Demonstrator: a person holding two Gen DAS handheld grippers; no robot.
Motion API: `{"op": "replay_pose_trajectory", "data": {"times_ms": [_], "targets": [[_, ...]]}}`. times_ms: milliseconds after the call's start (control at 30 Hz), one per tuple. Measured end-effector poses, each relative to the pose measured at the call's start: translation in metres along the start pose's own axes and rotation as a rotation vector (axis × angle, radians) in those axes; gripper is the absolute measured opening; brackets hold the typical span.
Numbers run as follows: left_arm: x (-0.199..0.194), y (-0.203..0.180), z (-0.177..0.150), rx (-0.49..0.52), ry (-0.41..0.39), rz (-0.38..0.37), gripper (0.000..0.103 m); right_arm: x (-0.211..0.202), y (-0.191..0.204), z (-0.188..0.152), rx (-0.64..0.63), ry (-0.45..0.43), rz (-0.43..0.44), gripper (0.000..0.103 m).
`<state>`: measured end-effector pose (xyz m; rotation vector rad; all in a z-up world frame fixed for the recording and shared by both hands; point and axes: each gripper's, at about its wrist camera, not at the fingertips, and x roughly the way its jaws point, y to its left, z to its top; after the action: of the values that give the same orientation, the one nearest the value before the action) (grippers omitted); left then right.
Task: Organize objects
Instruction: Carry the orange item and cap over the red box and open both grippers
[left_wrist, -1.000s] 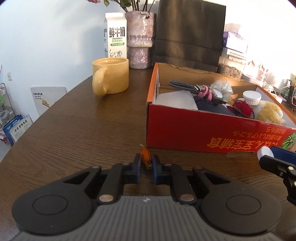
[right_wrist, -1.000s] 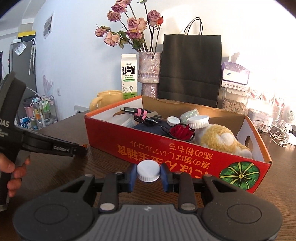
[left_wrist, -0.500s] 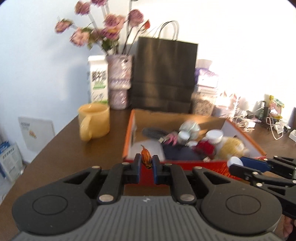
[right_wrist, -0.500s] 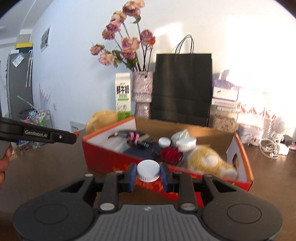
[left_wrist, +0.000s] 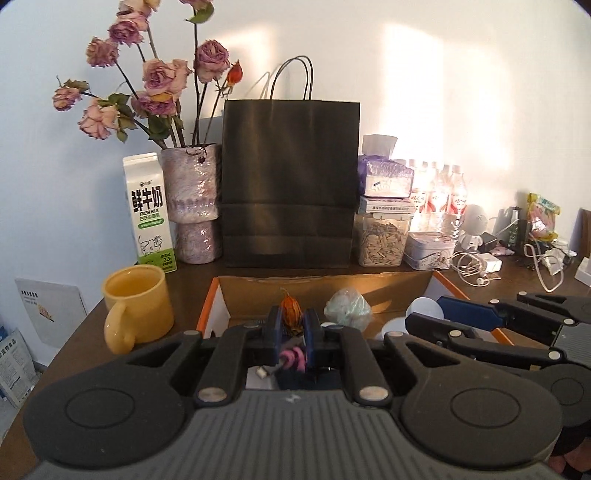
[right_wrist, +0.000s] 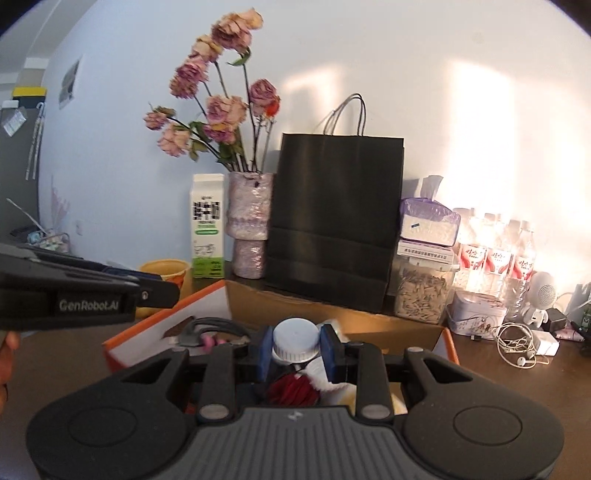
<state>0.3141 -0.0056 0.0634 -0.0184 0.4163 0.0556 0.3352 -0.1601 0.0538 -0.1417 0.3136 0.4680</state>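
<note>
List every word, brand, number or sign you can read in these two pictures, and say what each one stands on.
"鲜牛奶" and "FRESH MILK": front of the white-and-green milk carton.
"3.3": low on the same front; the rest of that line is too small to read.
"GenRobot.AI": side of the black left hand-held gripper.
Too small or blurred: red bottle labels, white box label, blue-and-white packets.

Warm, bright light falls on the wall (left_wrist: 461, 92) from the right, blowing out the water bottles (left_wrist: 439, 195) and their far right corner into glare. The left side stays cool and dimmer. The black paper bag (left_wrist: 291, 184) reads as a flat dark mass. Both fisheye views bend the edges and vignette the corners. The right wrist view is slightly soft.
</note>
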Motion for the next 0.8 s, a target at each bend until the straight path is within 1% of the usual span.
{"op": "replay_pose_trajectory", "data": {"times_ms": [233,433,533,600,633,667,700,733,767,800], "targets": [[0.036,-0.003,0.005,-0.002,0.047,0.002,0.013,0.032,-0.008,-0.001,0.014,0.04,-0.016,0.027],[0.047,-0.003,0.007,-0.004,0.057,-0.004,0.013,0.043,-0.013,-0.005,0.026,0.05,-0.02,0.027],[0.05,0.0,0.006,-0.012,0.063,-0.007,0.015,0.047,-0.015,-0.005,0.028,0.058,-0.025,0.027],[0.051,0.004,0.005,-0.021,0.075,-0.005,0.035,0.047,-0.017,-0.006,0.031,0.063,-0.032,0.029],[0.051,0.006,0.004,-0.028,0.079,0.003,0.065,0.046,-0.018,-0.007,0.035,0.066,-0.033,0.04],[0.05,0.008,0.004,-0.031,0.073,0.021,0.092,0.046,-0.019,-0.007,0.041,0.065,-0.038,0.062],[0.048,0.008,0.003,-0.022,0.059,0.043,0.098,0.045,-0.02,-0.008,0.044,0.064,-0.051,0.075],[0.045,0.008,0.002,-0.009,0.041,0.055,0.1,0.044,-0.021,-0.009,0.045,0.062,-0.062,0.094],[0.043,0.009,0.003,-0.002,0.034,0.051,0.103,0.042,-0.022,-0.009,0.047,0.059,-0.063,0.098],[0.042,0.01,0.003,-0.005,0.032,0.045,0.103,0.041,-0.023,-0.009,0.051,0.057,-0.063,0.099]]}}
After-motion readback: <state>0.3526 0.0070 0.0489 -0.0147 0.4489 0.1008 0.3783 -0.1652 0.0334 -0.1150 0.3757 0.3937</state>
